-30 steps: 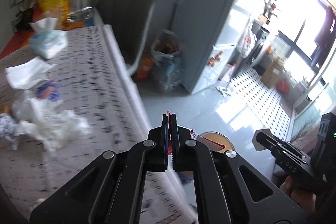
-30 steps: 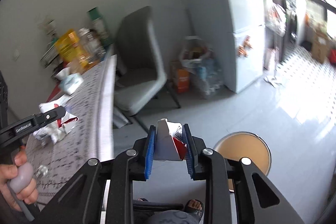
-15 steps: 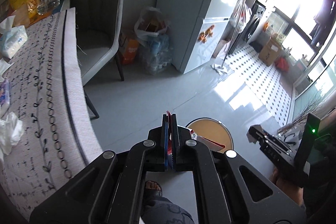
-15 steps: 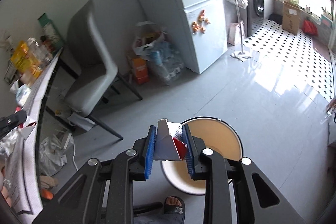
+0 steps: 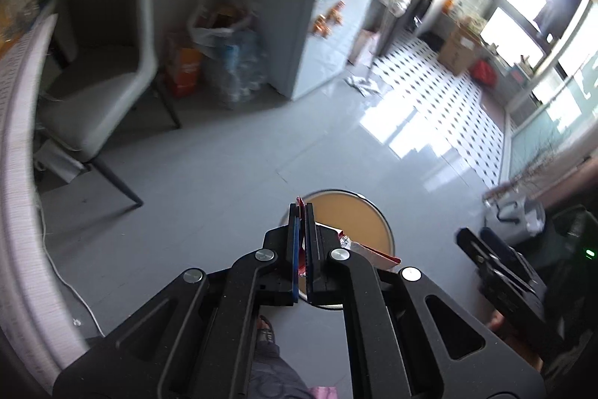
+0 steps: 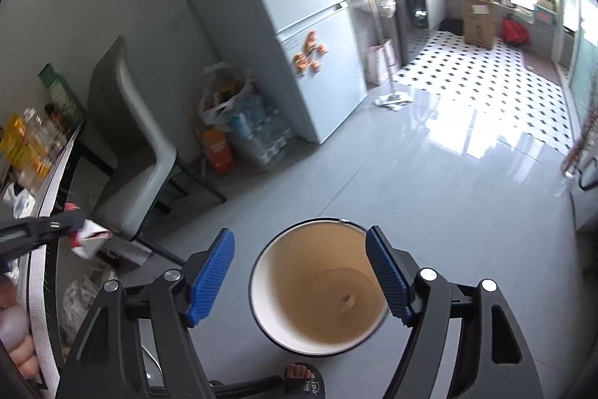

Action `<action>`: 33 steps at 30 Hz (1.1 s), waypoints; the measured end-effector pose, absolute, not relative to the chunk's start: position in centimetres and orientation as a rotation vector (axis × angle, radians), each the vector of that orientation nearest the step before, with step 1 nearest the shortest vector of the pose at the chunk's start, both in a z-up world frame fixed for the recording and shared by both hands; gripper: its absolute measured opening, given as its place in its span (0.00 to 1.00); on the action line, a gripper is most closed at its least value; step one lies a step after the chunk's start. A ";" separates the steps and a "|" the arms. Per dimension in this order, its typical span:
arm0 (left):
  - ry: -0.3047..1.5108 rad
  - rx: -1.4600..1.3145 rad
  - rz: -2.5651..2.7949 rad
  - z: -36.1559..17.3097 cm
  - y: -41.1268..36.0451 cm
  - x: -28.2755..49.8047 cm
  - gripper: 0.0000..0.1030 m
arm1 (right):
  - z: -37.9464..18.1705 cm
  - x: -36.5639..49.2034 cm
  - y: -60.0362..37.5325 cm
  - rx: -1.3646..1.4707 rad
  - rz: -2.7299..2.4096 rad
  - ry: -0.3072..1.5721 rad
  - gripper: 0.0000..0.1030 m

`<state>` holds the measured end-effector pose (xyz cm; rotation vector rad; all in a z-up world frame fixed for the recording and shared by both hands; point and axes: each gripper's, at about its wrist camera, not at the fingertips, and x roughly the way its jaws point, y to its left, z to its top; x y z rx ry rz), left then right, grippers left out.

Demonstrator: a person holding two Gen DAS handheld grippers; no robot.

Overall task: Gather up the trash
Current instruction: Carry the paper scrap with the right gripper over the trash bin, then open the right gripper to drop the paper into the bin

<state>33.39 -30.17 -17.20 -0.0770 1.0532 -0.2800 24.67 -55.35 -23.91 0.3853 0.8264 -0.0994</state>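
Observation:
A round bin (image 6: 258,301) with a white rim and tan inside stands on the grey floor, right under my right gripper (image 6: 301,249). Its jaws are opening wide, the blue pads (image 6: 213,272) stand apart and nothing is between them. I cannot make out any dropped piece inside the bin. My left gripper (image 5: 302,212) is shut on a thin red and white wrapper (image 5: 370,251), hovering over the near-left rim of the bin (image 5: 373,212). In the right wrist view the left gripper (image 6: 71,223) shows at the left with the wrapper (image 6: 89,238) hanging from it.
A grey chair (image 6: 149,156) stands left of the bin beside the table edge (image 5: 18,212). Further back are a fridge (image 6: 299,6) and a plastic bag of bottles (image 6: 239,122). A person's sandalled foot (image 6: 302,378) is just in front of the bin.
Both grippers swung from the table out and down over the bin. The right jaws opened and the white and red carton left them. The left stays shut on its wrapper.

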 end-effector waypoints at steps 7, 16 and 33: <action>1.116 -0.120 -0.477 -20.0 -36.2 35.5 0.09 | -21.5 20.9 -59.4 0.413 -0.201 0.793 0.73; 1.085 -0.219 -0.520 -17.7 -34.9 35.4 0.80 | -20.9 19.6 -59.3 0.425 -0.234 0.794 0.73; 0.766 -0.207 -0.221 -5.4 -15.8 26.4 0.93 | -11.8 20.5 -43.0 0.262 0.079 0.638 0.93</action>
